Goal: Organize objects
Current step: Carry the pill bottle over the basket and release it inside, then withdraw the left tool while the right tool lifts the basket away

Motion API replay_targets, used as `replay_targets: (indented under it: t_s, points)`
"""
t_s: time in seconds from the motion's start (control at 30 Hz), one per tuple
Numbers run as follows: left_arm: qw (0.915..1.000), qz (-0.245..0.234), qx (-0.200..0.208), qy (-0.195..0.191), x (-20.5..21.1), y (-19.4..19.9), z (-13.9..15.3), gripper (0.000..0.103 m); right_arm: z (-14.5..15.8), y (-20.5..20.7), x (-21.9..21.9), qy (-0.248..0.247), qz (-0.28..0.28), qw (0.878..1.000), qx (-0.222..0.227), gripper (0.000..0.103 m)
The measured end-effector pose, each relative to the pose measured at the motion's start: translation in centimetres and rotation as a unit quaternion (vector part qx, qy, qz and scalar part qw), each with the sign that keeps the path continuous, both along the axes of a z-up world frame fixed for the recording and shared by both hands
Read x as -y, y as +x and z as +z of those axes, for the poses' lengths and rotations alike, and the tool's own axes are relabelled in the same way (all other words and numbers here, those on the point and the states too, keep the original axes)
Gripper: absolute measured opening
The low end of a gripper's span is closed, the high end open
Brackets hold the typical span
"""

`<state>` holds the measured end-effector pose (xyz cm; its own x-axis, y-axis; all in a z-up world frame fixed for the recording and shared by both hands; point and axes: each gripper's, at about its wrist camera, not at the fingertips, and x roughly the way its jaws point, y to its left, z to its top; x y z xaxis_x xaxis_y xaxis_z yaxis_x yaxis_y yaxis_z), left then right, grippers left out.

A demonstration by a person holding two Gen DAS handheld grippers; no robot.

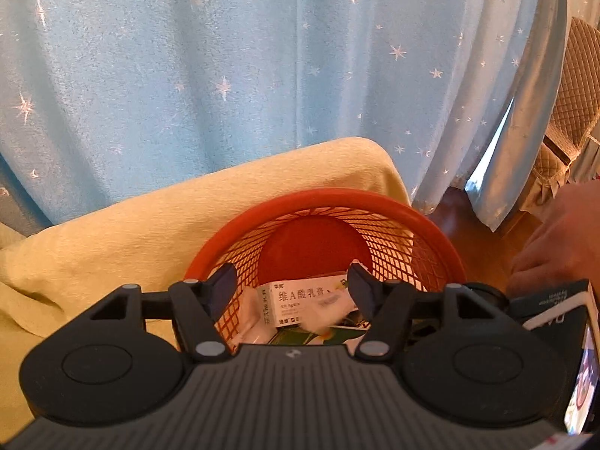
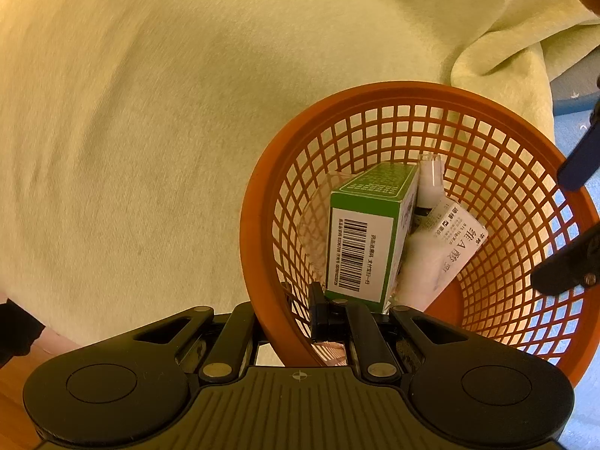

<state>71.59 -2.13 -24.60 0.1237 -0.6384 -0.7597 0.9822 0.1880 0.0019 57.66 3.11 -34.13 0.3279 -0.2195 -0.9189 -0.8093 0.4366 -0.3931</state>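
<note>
At the lower centre of the left wrist view, the left gripper [image 1: 292, 281] hangs with its jaws spread wide over an orange mesh basket [image 1: 431, 225], nothing between them. Below the jaws a white medicine box [image 1: 300, 302] with black Chinese print lies inside the basket. The basket rests on a pale yellow blanket [image 1: 131, 232] that fills the left and middle of that frame. Behind it a light blue curtain [image 1: 225, 56] with silver stars covers the whole upper part. At the right edge a quilted tan cushion [image 1: 573, 86] shows, with brown wooden floor [image 1: 476, 232] beneath, and a hand [image 1: 555, 240] at the far right.

In the right wrist view, the right gripper [image 2: 330, 315] sits at the bottom centre, its jaws pressed together on the near rim of the basket. Inside lean a green box [image 2: 367, 225] with a barcode label, and just right of it, touching, the white medicine box. The yellow blanket spreads across the upper left; blue curtain shows at the right edge
</note>
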Motion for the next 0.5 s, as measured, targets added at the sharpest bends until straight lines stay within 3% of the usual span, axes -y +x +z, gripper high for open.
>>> replay_targets:
  t_s: [0.5]
  points:
    - [0.9986, 0.036, 0.010, 0.038, -3.6, 0.6, -1.1, 0.061, 0.0, -0.1, 0.2, -0.001, -0.003, 1.000, 0.001, 0.005]
